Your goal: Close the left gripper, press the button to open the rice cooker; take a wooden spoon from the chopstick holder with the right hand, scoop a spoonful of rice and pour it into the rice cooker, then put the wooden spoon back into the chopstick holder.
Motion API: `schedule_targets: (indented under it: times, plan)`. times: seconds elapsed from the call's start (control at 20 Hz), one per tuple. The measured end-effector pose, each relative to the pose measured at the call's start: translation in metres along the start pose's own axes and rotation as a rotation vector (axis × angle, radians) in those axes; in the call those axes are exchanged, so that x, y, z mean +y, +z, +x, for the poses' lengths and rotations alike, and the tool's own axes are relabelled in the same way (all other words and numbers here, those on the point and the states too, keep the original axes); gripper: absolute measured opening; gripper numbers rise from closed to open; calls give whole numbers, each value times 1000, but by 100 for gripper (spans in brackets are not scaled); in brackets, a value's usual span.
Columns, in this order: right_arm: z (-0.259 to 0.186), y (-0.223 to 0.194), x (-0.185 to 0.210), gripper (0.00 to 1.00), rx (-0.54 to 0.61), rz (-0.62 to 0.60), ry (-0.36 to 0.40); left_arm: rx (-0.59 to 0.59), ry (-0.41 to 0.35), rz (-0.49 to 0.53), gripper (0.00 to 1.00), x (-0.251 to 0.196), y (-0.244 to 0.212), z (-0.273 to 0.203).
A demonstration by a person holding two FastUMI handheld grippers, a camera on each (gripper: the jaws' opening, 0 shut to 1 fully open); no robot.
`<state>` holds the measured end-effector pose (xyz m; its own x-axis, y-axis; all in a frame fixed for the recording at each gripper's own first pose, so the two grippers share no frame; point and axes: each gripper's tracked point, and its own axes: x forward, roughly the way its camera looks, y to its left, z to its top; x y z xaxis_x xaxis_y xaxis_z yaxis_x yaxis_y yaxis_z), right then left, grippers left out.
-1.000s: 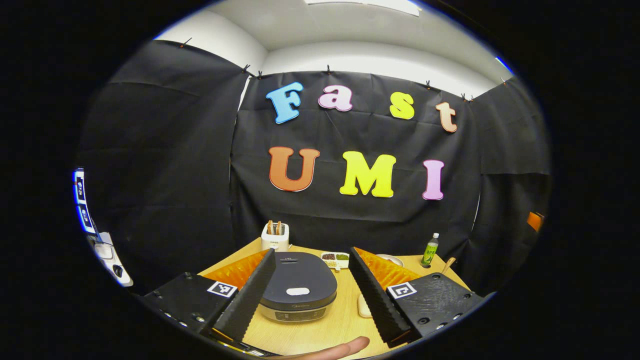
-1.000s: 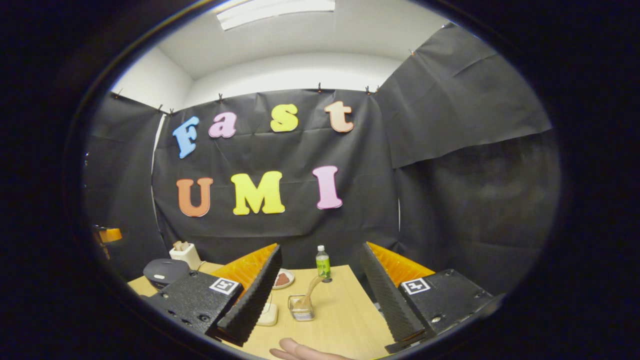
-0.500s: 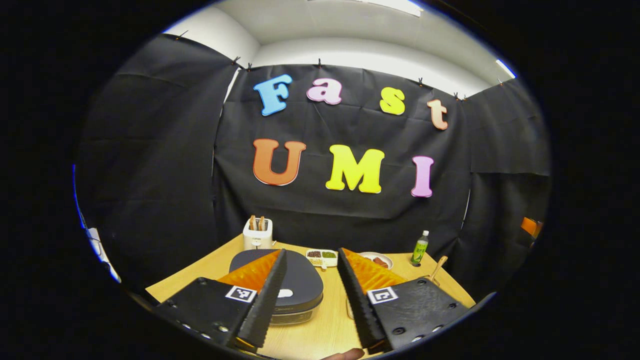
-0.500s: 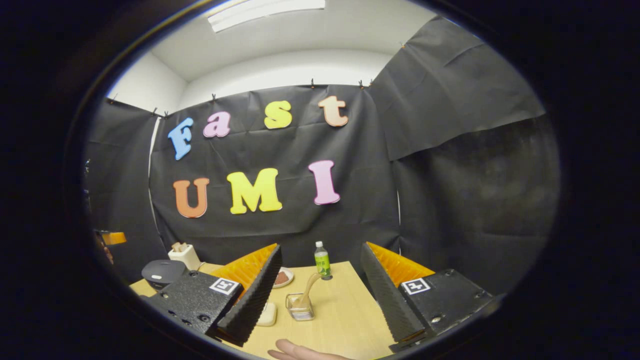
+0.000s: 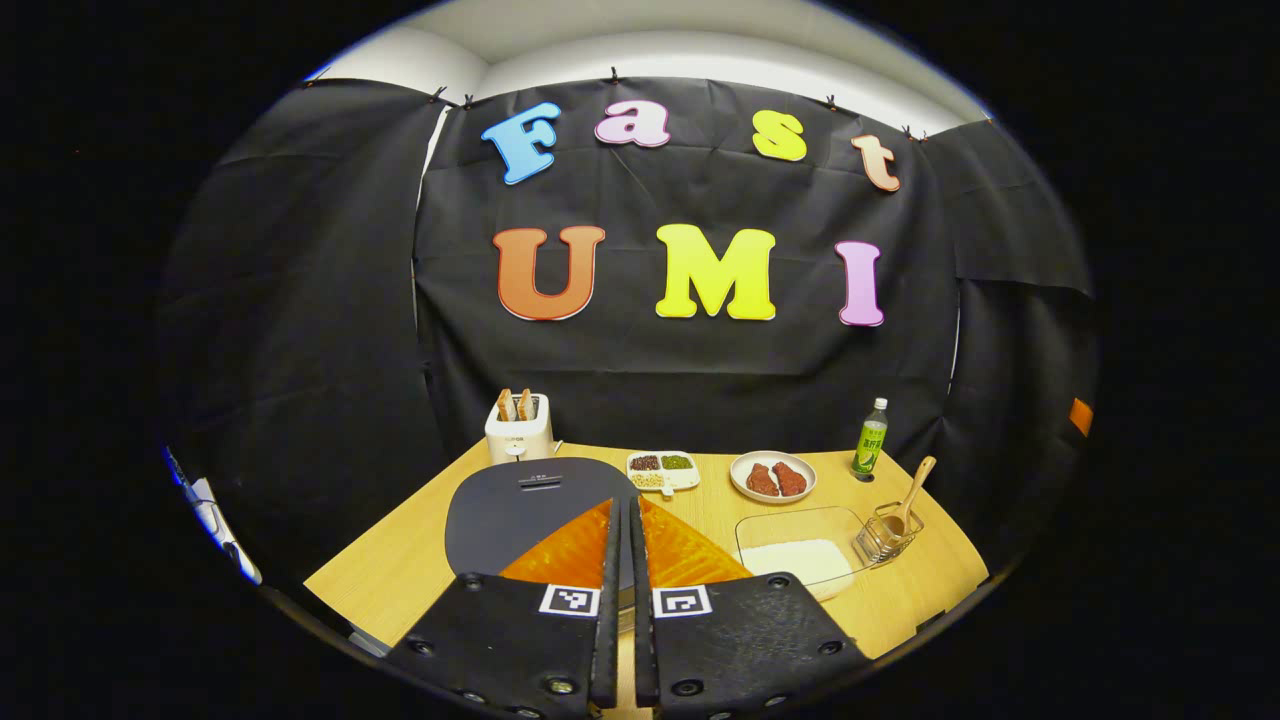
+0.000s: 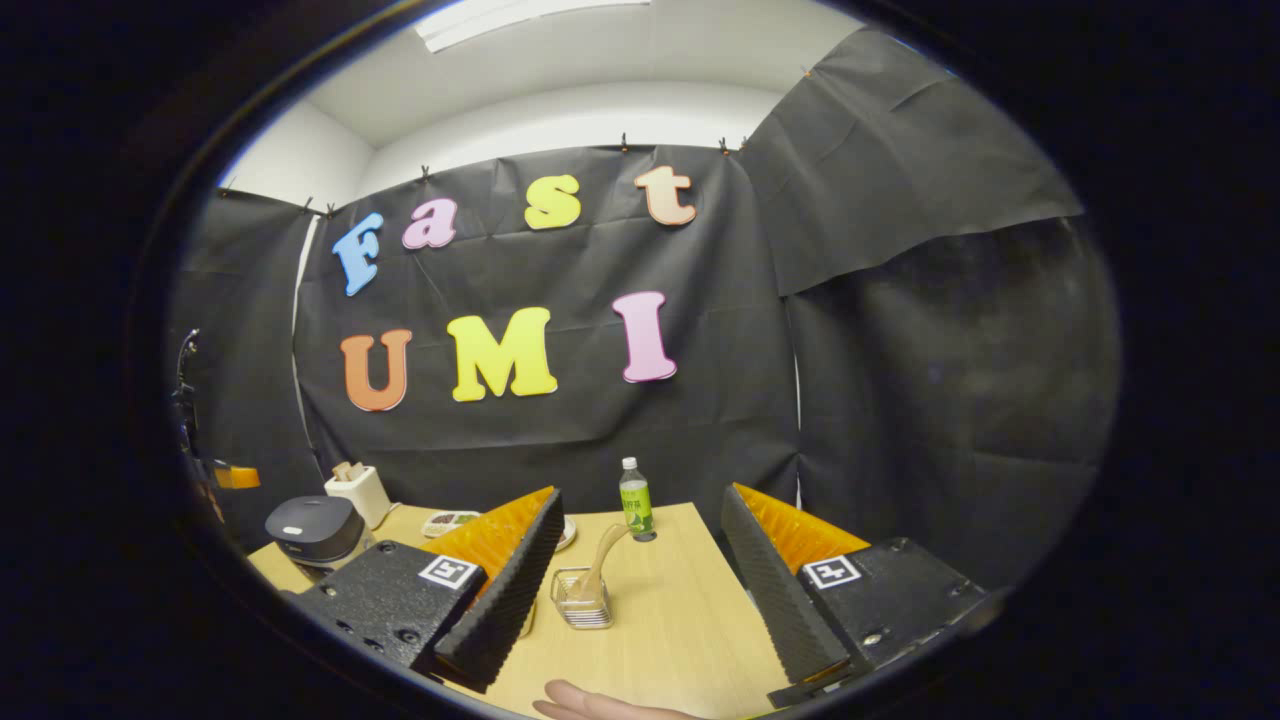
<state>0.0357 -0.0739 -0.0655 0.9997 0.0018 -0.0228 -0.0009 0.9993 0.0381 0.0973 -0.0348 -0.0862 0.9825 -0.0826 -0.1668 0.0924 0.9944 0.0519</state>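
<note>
In the left gripper view my left gripper point(image 5: 624, 505) is shut with nothing between its fingers, hovering over the closed dark lid of the rice cooker point(image 5: 515, 510). The wire chopstick holder point(image 5: 888, 536) stands at the right table edge with the wooden spoon point(image 5: 914, 486) leaning in it. A glass dish of white rice point(image 5: 800, 558) lies beside it. In the right gripper view my right gripper point(image 6: 641, 498) is open and empty above the table's front. The chopstick holder point(image 6: 581, 598) and spoon point(image 6: 604, 561) stand ahead between its fingers, and the rice cooker point(image 6: 312, 528) sits far left.
On the wooden table point(image 5: 400, 570) a white toaster point(image 5: 518, 426) with bread stands at the back. Along the back also sit a small divided tray point(image 5: 662, 468), a plate of meat point(image 5: 772, 477) and a green bottle point(image 5: 870, 437). A hand point(image 6: 600, 705) shows at the bottom edge.
My left gripper's fingers have come together from wide open, and it has moved up and forward over the cooker's lid. The right gripper has barely shifted.
</note>
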Motion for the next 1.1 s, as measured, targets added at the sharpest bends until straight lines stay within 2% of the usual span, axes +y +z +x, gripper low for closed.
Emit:
schedule_targets:
  times: [0.05, 0.1, 0.25, 0.35, 0.5, 0.65, 0.95, 1.1]
  plan:
    - [1, -1, -1, 100, -1, -3, -1, 19, 43, 3, 6, 9, -7, 9]
    - [2, -3, -2, 100, -1, -5, 0, 64, 53, -8, 0, 15, -20, 14]
    - [4, -8, -3, 100, 4, -10, 3, 168, 73, -54, 0, 21, -43, 25]
    - [5, -13, -2, 100, 9, -13, 9, 208, 94, -46, 0, 29, -57, 36]
    - [7, -27, 3, 100, 30, -13, 37, 241, 133, -33, 0, 42, -71, 46]
    - [10, -41, 5, 100, 61, -21, 51, 282, 140, -64, 0, 43, -84, 52]
    - [12, -61, 15, 100, 84, -35, 82, 292, 159, -10, 0, 47, -98, 58]
    - [16, -69, 15, 100, 87, -57, 70, 317, 162, -69, 1, 48, -103, 56]
